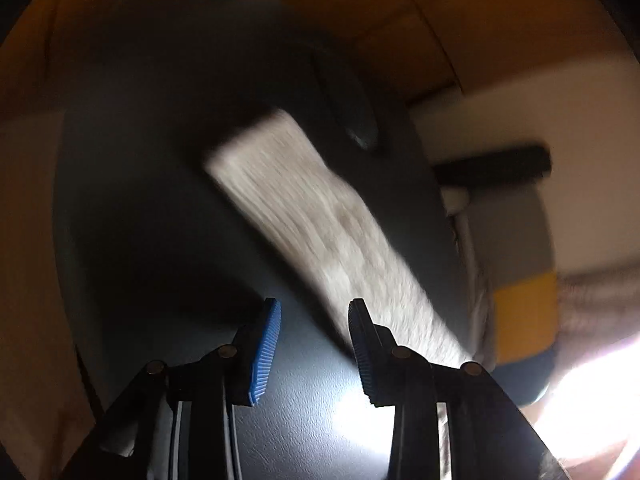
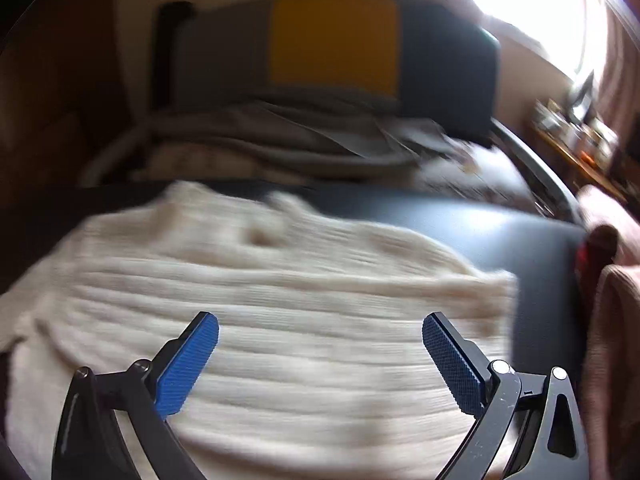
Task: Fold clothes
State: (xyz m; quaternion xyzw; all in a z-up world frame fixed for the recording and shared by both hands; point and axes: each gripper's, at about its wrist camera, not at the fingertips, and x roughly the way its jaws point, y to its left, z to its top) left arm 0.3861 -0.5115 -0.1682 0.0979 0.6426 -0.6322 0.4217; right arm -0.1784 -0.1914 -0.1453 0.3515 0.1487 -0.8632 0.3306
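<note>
While spread across the dark table top (image 2: 500, 232), cream ribbed knit garment (image 2: 280, 320) covered most of that surface's near and left portion. Right edge of garment ended short of table's right edge, bare dark surface visible beside it. Right gripper (image 2: 320, 360) positioned above garment, fingers wide apart, nothing between them, blue pads (image 2: 188, 364) facing inward. Contact with the knit could not be determined because of motion blur.

Seen from left wrist camera: narrow strip of same garment (image 1: 320, 232) lay diagonally on table (image 1: 160, 200), running from table's middle toward its near right edge. Left gripper (image 1: 314, 354) positioned over bare table surface just left of that strip, fingers apart, empty; right finger overlapped strip's near end in view, contact unclear.

Beyond table's far edge: grey, yellow and blue block-coloured cushion (image 2: 336, 40), with grey folded fabric (image 2: 260, 136) piled below it. Bright window glare (image 2: 520, 4) to far right of table.
</note>
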